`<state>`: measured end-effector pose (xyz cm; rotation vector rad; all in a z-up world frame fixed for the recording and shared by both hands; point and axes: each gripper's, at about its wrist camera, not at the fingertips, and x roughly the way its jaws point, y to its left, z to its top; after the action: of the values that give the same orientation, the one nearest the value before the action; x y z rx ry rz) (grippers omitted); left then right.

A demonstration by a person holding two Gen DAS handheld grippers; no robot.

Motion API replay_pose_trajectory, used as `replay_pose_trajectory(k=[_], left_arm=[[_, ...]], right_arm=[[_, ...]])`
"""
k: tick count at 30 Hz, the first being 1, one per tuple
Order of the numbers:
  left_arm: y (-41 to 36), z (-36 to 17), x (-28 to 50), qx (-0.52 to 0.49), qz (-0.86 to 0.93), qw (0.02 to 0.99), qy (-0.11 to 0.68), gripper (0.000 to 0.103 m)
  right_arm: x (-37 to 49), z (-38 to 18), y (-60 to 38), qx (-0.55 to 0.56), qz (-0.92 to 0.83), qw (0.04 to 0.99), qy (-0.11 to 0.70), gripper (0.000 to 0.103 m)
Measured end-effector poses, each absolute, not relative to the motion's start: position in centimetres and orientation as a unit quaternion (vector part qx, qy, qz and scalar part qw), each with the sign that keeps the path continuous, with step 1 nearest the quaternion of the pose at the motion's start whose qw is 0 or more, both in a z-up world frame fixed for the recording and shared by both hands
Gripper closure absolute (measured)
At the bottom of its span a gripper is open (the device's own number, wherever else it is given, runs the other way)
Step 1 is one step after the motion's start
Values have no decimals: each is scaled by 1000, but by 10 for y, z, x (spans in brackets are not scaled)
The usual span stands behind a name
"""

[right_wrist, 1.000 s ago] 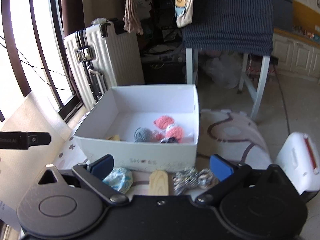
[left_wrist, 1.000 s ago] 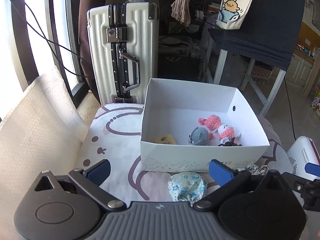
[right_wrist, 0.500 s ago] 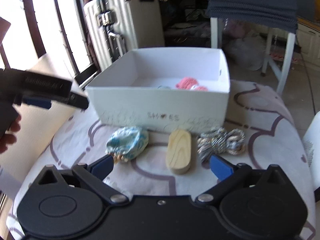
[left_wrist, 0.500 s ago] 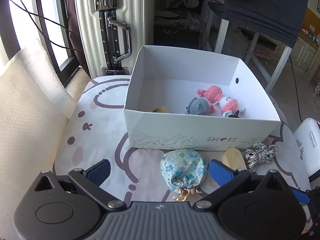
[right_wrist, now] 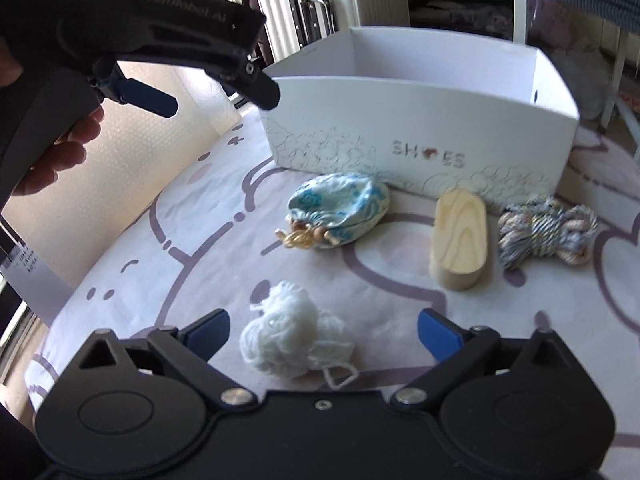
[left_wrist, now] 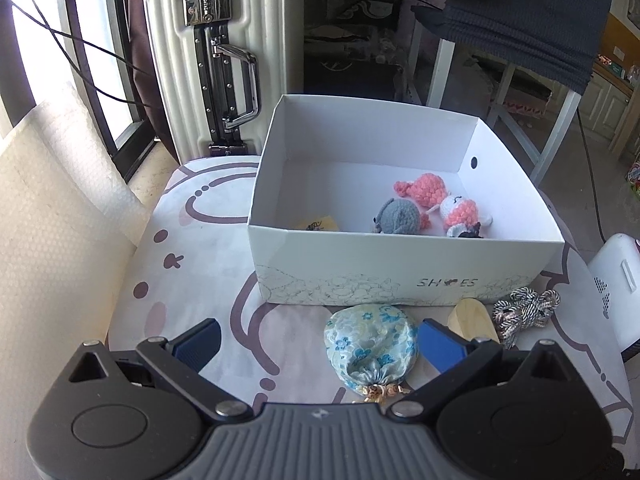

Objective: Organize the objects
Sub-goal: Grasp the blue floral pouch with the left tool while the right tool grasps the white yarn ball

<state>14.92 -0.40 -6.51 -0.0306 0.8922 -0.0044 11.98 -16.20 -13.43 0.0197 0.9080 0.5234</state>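
A white shoe box [left_wrist: 400, 276] [right_wrist: 420, 120] stands on a patterned table and holds pink [left_wrist: 428, 188] and grey [left_wrist: 400, 216] crochet toys. In front of it lie a blue floral pouch [left_wrist: 370, 346] [right_wrist: 340, 206], a wooden block [right_wrist: 460, 236] [left_wrist: 472, 318] and a bundle of striped cord [right_wrist: 544, 230] [left_wrist: 524, 312]. A white yarn ball [right_wrist: 292, 336] lies between the tips of my right gripper [right_wrist: 322, 336], which is open. My left gripper [left_wrist: 318, 344] is open and empty, the pouch just inside its right finger. It also shows in the right wrist view [right_wrist: 220, 68], above the table's left side.
A white suitcase [left_wrist: 212, 56] stands behind the table. A bubble-wrap sheet [left_wrist: 52, 216] lies at the left edge. A white appliance [left_wrist: 616, 280] sits at the right. A chair draped with dark cloth [left_wrist: 520, 12] stands beyond the box.
Both grippers have pulled back from the box and tilted down. The right one now frames the white yarn ball; the left one hangs over the pouch. Both stay open.
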Motion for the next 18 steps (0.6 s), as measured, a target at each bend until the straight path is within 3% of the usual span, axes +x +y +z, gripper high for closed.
replay_pose_trajectory(k=[6, 12, 15, 18], left_arm=[[-5, -66, 156, -29, -23, 901, 432, 0], [-10, -78, 170, -42, -36, 890, 452, 0], [-11, -85, 176, -46, -41, 885, 462, 0], [-13, -92, 184, -62, -49, 876, 476, 0]], right_arm=[[126, -144, -155, 68, 239, 844, 476, 27], [133, -161, -152, 70, 212, 820, 526, 29], [133, -160, -152, 74, 224, 823, 518, 39], [134, -157, -156, 91, 221, 823, 515, 42]])
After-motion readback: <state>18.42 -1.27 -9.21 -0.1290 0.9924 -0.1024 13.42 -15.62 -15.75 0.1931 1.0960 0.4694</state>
